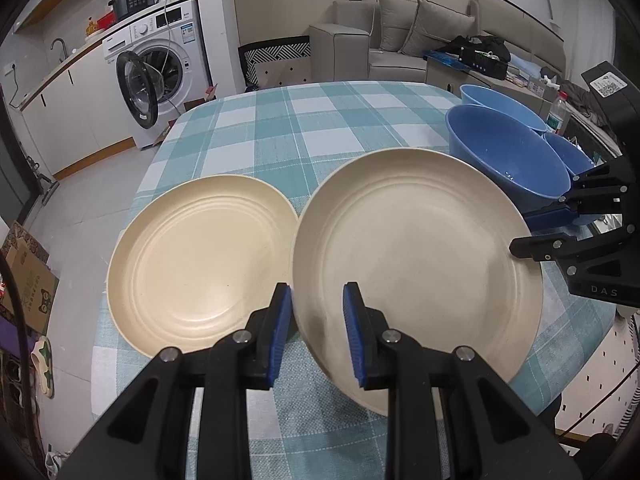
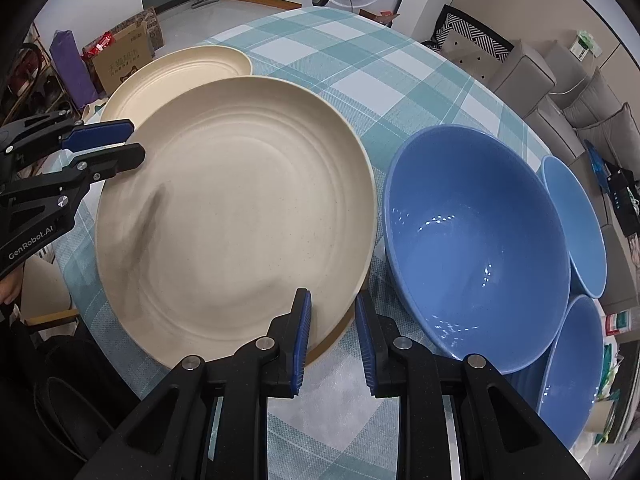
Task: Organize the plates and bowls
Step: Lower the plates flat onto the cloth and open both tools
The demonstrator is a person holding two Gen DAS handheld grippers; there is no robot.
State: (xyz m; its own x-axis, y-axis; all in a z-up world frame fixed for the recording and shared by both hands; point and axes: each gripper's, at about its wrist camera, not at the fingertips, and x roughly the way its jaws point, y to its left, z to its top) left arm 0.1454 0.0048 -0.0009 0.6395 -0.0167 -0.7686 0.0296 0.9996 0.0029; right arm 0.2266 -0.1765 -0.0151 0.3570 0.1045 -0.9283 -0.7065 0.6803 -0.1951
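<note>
Black tongs (image 1: 316, 336), blue ribbed pads (image 2: 303, 340), silver screws.

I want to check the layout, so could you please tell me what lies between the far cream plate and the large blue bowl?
The near cream plate lies between them, clearest in the right wrist view.

Two cream ridged plates on the checked cloth; near plate (image 1: 416, 264) tilted, one edge raised, its rim just beside the flat far plate (image 1: 200, 260); three blue bowls upright alongside: large bowl (image 2: 476, 256), two smaller bowls (image 2: 576, 224) (image 2: 572, 364) partly hidden behind
</note>
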